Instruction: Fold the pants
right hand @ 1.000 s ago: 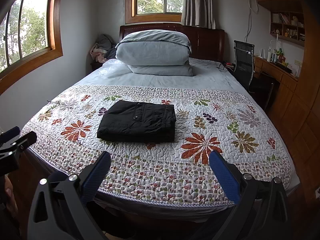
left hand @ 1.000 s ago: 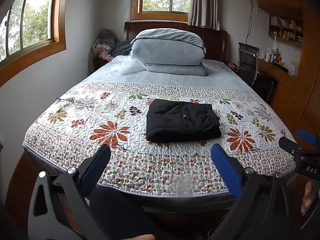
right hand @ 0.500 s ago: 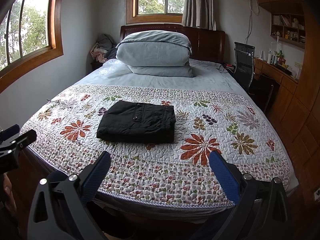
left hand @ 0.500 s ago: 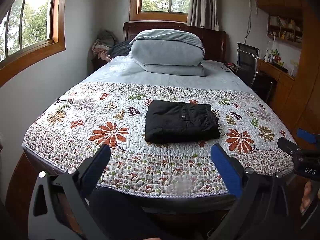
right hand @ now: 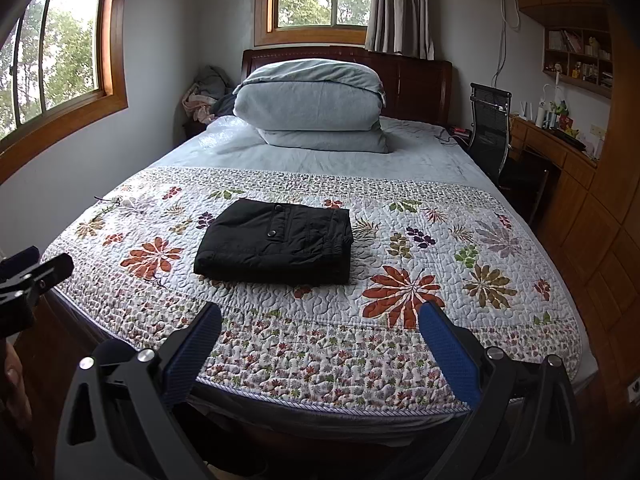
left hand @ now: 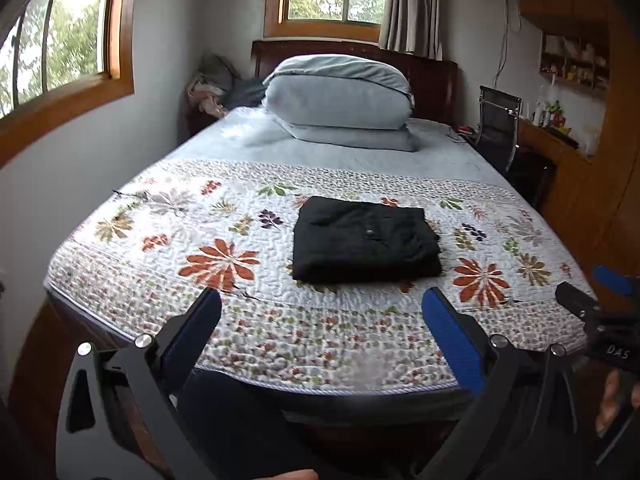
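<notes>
while both tools gape empty, folded pants (left hand: 364, 240) lie on quilt (left hand: 240, 312)

Black pants (right hand: 274, 242): folded into neat flat rectangle, snap-buttoned pocket flap on top, lying mid-quilt on bed.

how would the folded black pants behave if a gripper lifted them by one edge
Probably floppy: the black pants are soft cloth in stacked layers, so the fold would likely sag open. They look puffy, probably light. On the quilt, a push would likely bunch them.

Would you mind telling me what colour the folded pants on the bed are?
The pants are black, clearest in the right wrist view.
</notes>
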Available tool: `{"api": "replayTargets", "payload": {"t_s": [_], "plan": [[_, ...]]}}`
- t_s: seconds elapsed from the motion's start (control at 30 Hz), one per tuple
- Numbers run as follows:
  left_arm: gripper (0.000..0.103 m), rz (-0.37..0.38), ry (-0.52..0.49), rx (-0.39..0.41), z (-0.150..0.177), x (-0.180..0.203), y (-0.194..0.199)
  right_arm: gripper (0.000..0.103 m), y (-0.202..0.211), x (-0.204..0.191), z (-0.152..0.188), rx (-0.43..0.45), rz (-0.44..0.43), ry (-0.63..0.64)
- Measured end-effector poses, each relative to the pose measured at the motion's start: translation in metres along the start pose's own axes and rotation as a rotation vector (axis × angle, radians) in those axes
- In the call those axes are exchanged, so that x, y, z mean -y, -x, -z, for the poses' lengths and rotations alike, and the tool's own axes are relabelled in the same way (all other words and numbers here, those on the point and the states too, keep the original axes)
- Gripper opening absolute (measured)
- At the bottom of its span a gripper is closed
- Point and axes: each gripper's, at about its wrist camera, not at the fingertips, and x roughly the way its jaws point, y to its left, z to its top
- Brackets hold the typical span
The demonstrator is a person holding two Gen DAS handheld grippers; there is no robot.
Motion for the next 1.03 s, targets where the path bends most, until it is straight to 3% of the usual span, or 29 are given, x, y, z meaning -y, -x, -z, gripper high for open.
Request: {"api": "replayTargets", "payload": {"t_s": [0.5, 0.63, 0.67, 0.77, 0.8, 0.9, 1.03], "plan": [[0.1, -0.006, -0.014, 0.011, -0.002, 0.003, 0.002, 0.099, 0.001, 0.0, 0.0, 0.002, 0.003, 0.0], [0.098, 0.146, 0.027, 0.038, 0.005, -0.003, 0.003, 0.099, -0.002, 0.0, 0.001, -0.001, 0.001, -0.003], [0.096, 0.152, 0.019, 0.031, 0.006, -0.001, 0.001, 0.099, -0.002, -0.001, 0.002, -0.001, 0.001, -0.001], [0.095, 0.114, 0.02, 0.048, 0.007, -0.001, -0.001, 0.099, -0.004, -0.005, 0.005, -0.01, -0.004, 0.007], [0.101, 0.072, 0.027, 0.087, 0.006, -0.002, 0.003, 0.099, -0.003, -0.006, 0.005, -0.009, -0.004, 0.01], [0.1, -0.059, -0.011, 0.12, 0.001, -0.001, 0.008, 0.099, -0.003, -0.004, 0.005, -0.007, -0.005, 0.006], [0.1, -0.076, 0.012, 0.093, -0.005, -0.007, 0.007, 0.099, -0.004, -0.003, 0.005, -0.005, -0.006, -0.003]]}}
